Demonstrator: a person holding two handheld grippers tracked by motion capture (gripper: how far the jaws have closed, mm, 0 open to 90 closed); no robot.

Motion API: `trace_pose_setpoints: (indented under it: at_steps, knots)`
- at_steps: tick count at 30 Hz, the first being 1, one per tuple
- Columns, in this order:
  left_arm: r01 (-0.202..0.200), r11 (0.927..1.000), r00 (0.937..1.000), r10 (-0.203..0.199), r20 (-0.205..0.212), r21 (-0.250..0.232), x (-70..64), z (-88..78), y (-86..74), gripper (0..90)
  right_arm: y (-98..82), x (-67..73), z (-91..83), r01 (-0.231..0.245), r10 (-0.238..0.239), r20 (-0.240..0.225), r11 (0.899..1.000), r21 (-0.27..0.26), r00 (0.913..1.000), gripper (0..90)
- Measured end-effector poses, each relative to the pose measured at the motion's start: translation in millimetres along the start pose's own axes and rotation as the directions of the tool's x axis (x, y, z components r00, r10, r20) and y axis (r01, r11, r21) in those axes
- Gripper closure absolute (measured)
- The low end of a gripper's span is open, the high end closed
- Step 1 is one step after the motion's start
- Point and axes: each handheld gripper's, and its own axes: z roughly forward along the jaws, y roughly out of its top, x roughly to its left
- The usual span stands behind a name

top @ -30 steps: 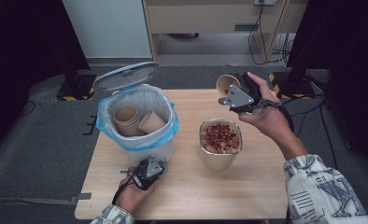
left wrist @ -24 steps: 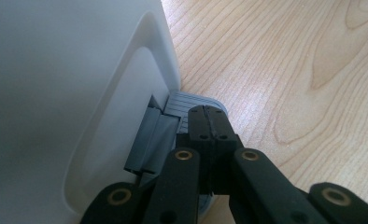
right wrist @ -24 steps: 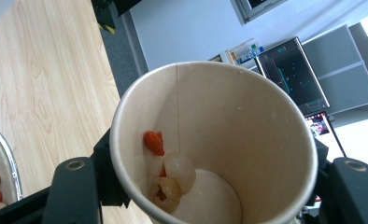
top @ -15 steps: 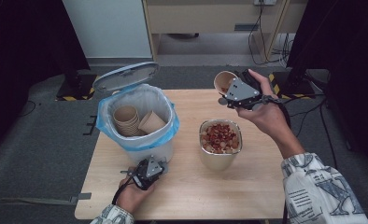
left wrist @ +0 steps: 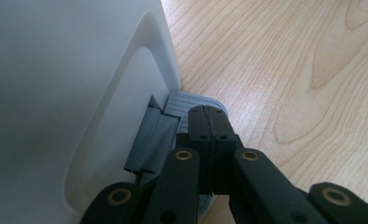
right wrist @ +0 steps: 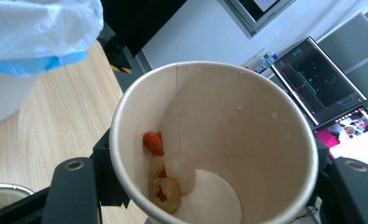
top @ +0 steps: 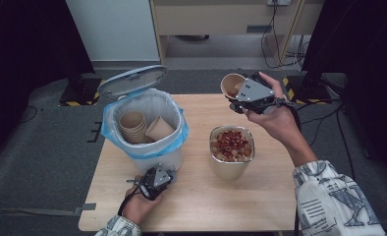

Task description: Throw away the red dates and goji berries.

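Note:
A white pedal bin (top: 171, 158) with a blue liner stands at the table's left, its grey lid (top: 131, 80) raised. Stacked paper cups (top: 132, 125) lie inside it. My left gripper (top: 157, 173) is shut, and in the left gripper view its tips (left wrist: 211, 119) rest on the bin's grey pedal (left wrist: 180, 103). My right gripper (top: 238, 93) is shut on a tilted paper cup (top: 232, 84) held above the table's far right. In the right gripper view the cup (right wrist: 247, 121) holds a few bits of red and white fruit (right wrist: 166, 179), with a black finger (right wrist: 74, 186) on either side of it.
A steel container (top: 228, 169) full of red and white fruit stands on the wooden table (top: 201, 206) right of the bin, below the held cup. A cabinet and cables lie beyond the far edge. A monitor (right wrist: 322, 79) is behind the cup.
The cup in the right gripper has turned very slightly. The left gripper has kept still on the pedal and the lid stays up.

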Motion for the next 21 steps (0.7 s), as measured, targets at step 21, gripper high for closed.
trace_pose_setpoints:
  at_steps: [21]
  knots:
    - [-0.005,1.0000,1.0000,0.005,0.000,0.004,0.4,-0.3,0.0,89.7,10.4,2.0,9.0,-0.094,0.093,-0.043,0.995,-0.039,0.9948,32.4]
